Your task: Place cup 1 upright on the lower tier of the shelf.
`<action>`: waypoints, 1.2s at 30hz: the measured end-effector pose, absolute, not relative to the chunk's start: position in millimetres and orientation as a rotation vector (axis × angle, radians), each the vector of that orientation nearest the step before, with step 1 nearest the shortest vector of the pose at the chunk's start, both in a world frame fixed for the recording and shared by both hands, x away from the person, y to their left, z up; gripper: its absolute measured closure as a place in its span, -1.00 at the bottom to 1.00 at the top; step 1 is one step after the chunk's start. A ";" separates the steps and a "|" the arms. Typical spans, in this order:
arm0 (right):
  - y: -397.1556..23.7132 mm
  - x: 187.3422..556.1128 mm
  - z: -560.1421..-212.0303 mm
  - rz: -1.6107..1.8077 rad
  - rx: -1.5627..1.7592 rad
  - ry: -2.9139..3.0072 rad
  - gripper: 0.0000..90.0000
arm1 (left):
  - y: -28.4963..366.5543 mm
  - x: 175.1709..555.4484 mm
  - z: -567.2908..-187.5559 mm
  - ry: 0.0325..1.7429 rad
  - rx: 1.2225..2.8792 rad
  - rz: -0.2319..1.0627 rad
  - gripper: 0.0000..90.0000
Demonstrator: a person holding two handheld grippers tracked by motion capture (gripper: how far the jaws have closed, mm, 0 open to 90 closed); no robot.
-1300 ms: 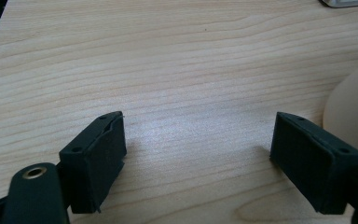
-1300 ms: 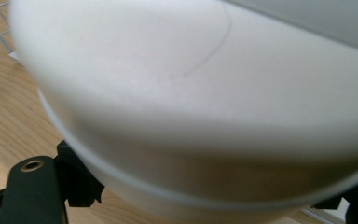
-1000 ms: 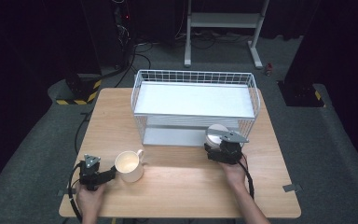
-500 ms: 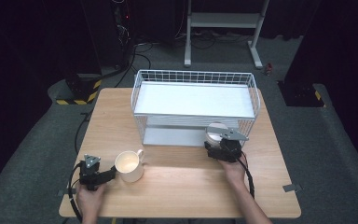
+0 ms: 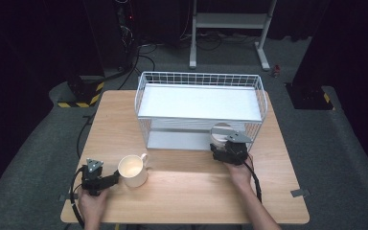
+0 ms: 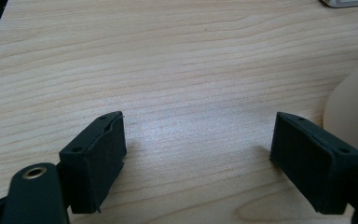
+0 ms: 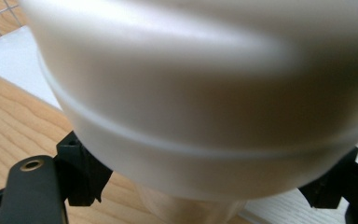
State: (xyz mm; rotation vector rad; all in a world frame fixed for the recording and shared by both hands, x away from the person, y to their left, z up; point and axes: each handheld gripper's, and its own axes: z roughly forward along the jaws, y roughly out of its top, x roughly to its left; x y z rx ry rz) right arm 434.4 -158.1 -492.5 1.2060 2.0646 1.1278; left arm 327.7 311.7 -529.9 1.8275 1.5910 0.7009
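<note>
A cream mug [image 5: 133,170] with its handle turned to the far right stands on the wooden table [image 5: 196,196] at the front left. My left gripper [image 5: 111,179] rests on the table just left of it, open, with bare wood between its jaws [image 6: 198,154]; the mug's side [image 6: 354,107] shows at the right edge there. My right gripper [image 5: 224,143] is shut on a pale round cup [image 5: 222,131] at the front edge of the white wire rack's [image 5: 199,76] lower shelf. That cup [image 7: 205,93] sits close up between the jaws in the right gripper view.
The two-tier wire rack stands at the back middle of the table, with white shelf liners. Bare wood lies between the two grippers and along the table's front. Cables trail from both grippers toward the person.
</note>
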 end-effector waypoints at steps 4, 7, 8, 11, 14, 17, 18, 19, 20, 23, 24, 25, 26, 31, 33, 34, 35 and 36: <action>-158.0 437.0 -493.7 1.136 1.222 2.053 -0.59 | 311.7 327.7 -529.9 1.591 1.827 0.701 -0.59; -158.5 441.2 -493.4 1.133 1.220 2.056 -0.59 | 311.8 327.7 -529.8 1.592 1.828 0.700 -0.59; -158.8 443.2 -493.6 1.134 1.218 2.056 -0.59 | 311.7 327.7 -529.9 1.592 1.827 0.701 -0.59; -158.3 448.0 -493.3 1.129 1.239 2.050 -0.59 | 311.7 327.7 -529.9 1.592 1.827 0.701 -0.59; -159.2 452.7 -494.4 1.130 1.221 2.046 -0.60 | 311.8 327.7 -529.8 1.593 1.828 0.699 -0.59; -159.4 454.3 -495.8 1.144 1.224 2.034 -0.60 | 311.8 327.7 -529.8 1.593 1.828 0.699 -0.59; -159.3 454.5 -495.9 1.143 1.225 2.033 -0.60 | 311.8 327.7 -529.9 1.594 1.826 0.701 -0.59; -159.0 454.2 -495.9 1.141 1.227 2.032 -0.60 | 312.0 327.8 -529.8 1.592 1.828 0.702 -0.59; -159.1 454.2 -495.8 1.140 1.226 2.032 -0.60 | 312.1 327.8 -529.8 1.593 1.829 0.701 -0.59; -159.3 453.8 -495.9 1.143 1.238 2.034 -0.61 | 312.0 327.7 -529.8 1.593 1.828 0.703 -0.59; -159.3 453.3 -495.6 1.137 1.245 2.038 -0.62 | 312.0 327.7 -529.8 1.595 1.827 0.704 -0.59; -158.9 452.6 -495.5 1.127 1.255 2.040 -0.67 | 312.0 327.7 -529.8 1.596 1.827 0.705 -0.59; -158.8 452.3 -495.5 1.119 1.254 2.044 -0.68 | 312.3 327.8 -529.7 1.594 1.830 0.706 -0.59; -160.8 450.2 -495.2 1.099 1.270 2.055 -0.69 | 312.4 327.9 -529.7 1.593 1.831 0.707 -0.59; -161.5 448.0 -495.2 1.092 1.269 2.057 -0.67 | 312.4 327.8 -529.7 1.594 1.830 0.707 -0.59; -161.9 447.2 -495.4 1.091 1.260 2.060 -0.65 | 312.5 327.9 -529.7 1.594 1.830 0.707 -0.59; -162.1 445.4 -495.7 1.090 1.269 2.064 -0.63 | 312.5 327.9 -529.7 1.594 1.830 0.707 -0.59; -163.1 444.2 -496.5 1.091 1.265 2.067 -0.60 | 312.5 327.9 -529.7 1.594 1.831 0.707 -0.59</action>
